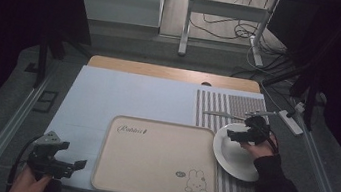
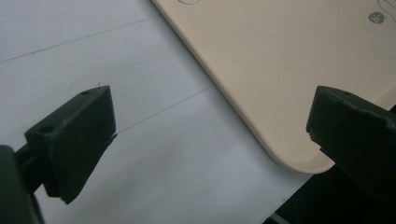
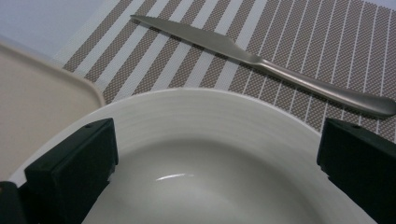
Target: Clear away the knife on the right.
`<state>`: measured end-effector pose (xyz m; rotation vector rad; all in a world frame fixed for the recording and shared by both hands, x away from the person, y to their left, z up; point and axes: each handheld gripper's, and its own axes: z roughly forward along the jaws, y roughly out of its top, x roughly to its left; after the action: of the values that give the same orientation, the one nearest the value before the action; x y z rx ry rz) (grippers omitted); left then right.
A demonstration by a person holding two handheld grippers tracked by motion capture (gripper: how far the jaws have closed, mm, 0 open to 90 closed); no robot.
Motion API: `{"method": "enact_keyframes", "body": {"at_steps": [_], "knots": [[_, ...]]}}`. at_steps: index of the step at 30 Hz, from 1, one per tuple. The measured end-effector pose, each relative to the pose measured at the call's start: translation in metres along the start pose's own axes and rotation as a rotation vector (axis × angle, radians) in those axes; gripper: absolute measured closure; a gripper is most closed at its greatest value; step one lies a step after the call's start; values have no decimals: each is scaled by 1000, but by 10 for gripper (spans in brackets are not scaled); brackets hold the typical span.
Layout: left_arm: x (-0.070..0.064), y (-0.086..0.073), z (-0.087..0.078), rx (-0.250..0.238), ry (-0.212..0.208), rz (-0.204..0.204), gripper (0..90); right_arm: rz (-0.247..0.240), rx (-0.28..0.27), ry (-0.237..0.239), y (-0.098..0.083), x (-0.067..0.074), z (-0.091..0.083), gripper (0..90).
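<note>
At the counter's near left corner, the left gripper [image 1: 64, 161] hovers with jaws spread and empty, just beside the beige tray [image 1: 147, 173]. The white plate [image 1: 230, 157] lies right of the tray on the striped placemat [image 1: 217, 107]. Above its bowl hangs the right gripper [image 1: 234, 135], jaws spread wide, nothing pinched. Beyond the rim lies a knife [image 3: 261, 60].

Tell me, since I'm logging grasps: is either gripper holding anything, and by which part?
Nothing is held. The right gripper hovers open over the white plate, and the left gripper is open beside the beige tray.
</note>
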<state>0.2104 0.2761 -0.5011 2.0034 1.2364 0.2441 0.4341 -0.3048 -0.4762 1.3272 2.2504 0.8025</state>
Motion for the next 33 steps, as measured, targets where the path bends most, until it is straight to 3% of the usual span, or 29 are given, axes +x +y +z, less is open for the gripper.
{"method": "enact_keyframes", "body": {"at_steps": [15,20,30,33], "knots": [[0,0,0,0,0,1,25,20,20,-40,16,-18,22,0],[0,0,0,-1,-1,3,26,48,13,-39,19,-24,26,0],[0,1,1,-1,-4,-2,26,47,22,-67,30,-37,31,0],[1,0,1,-2,-5,-3,26,27,38,-88,32,-41,35,46]]}}
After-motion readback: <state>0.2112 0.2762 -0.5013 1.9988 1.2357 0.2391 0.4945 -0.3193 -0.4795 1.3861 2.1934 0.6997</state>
